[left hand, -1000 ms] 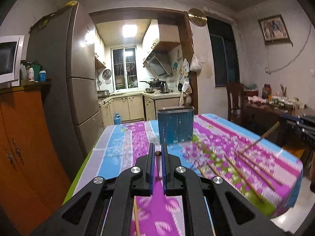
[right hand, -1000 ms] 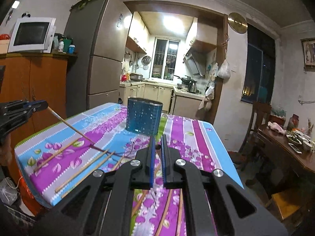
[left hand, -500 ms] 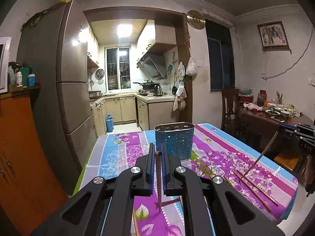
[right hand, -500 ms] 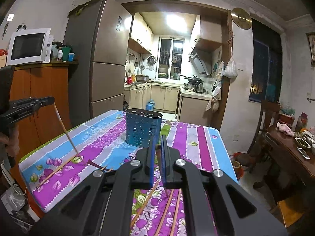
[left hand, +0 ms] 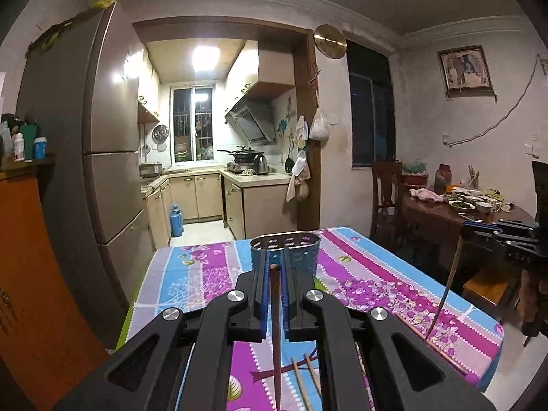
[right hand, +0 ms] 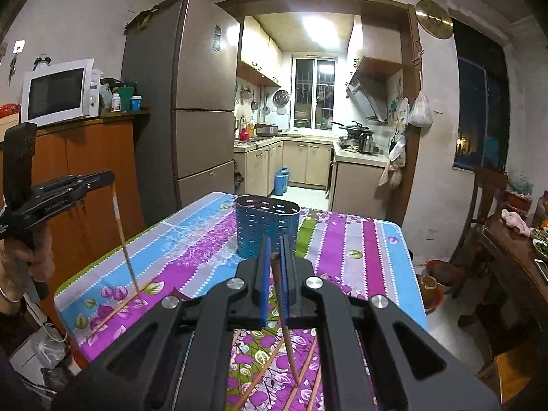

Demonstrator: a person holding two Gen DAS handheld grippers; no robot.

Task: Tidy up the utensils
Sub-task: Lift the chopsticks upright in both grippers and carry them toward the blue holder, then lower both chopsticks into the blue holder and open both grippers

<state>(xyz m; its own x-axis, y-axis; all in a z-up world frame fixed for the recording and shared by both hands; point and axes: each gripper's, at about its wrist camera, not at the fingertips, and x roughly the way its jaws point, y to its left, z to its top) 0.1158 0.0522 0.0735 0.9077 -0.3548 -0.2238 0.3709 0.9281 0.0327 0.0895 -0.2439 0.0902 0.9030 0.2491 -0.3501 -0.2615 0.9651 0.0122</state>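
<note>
Chopsticks are held 1 in each gripper, both hanging nearly upright above the floral tablecloth [right hand: 356, 239]. The left gripper [left hand: 274, 267] pinches a dark chopstick [left hand: 275, 325] between its blue pads, tip down. The right gripper [right hand: 273, 257] is likewise clamped on its chopstick [right hand: 287, 346]. Loose chopsticks [right hand: 304, 370] lie on the cloth below. A blue perforated holder [right hand: 266, 226] stands farther back on the table.

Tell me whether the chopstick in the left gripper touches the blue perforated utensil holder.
Apart. In the right wrist view, the wooden chopstick hangs from the left gripper well left of the blue perforated utensil holder, with striped tablecloth between them.
</note>
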